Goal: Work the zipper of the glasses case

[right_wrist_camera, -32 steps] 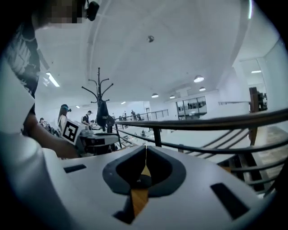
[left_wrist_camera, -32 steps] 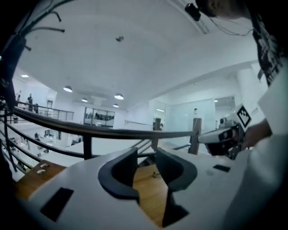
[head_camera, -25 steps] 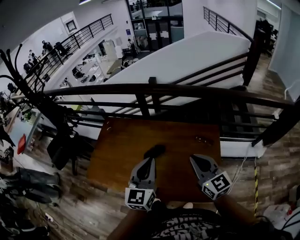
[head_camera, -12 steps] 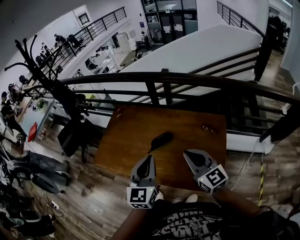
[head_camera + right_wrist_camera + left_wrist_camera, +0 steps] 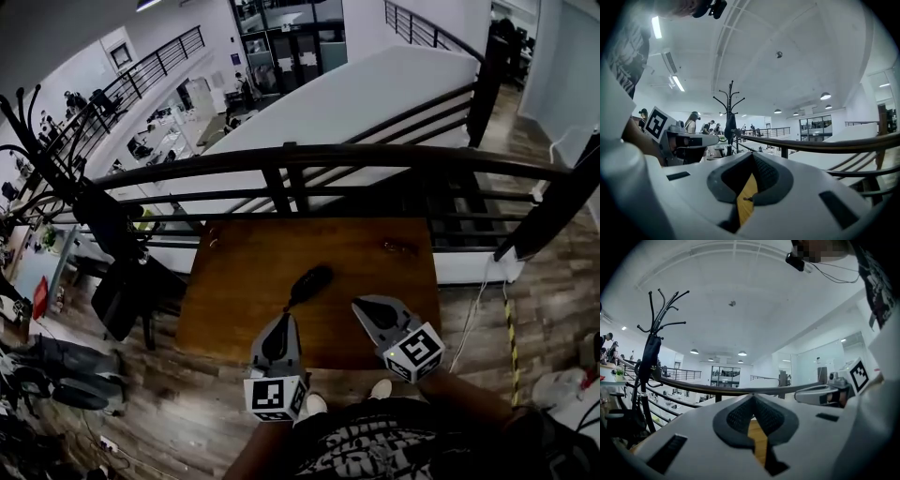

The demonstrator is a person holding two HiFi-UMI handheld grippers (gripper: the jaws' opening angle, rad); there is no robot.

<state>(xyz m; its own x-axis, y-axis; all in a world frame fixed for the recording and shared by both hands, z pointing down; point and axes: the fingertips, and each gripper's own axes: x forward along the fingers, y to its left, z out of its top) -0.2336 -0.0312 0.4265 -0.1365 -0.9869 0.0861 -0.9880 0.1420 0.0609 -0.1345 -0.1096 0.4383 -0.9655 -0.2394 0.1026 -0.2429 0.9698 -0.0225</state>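
Two claws over the near edge of a wooden table (image 5: 394,277), left claw (image 5: 283,320) and right claw (image 5: 360,306) both closed and empty, black glasses case (image 5: 310,280) lying mid-table just ahead of the left claw, dark railing (image 5: 309,157) beyond.

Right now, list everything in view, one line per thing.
glasses case: one, black, mid-table, ahead of both grippers, untouched
small object: one, dark, far right of the table, too small to identify
table: one, brown wood, against the railing
railing: one, dark, behind the table
coat rack: one, black, left of the table
left hand-held gripper: one, grey, over the table's near edge, shut, empty
right hand-held gripper: one, grey, over the table's near side, shut, empty
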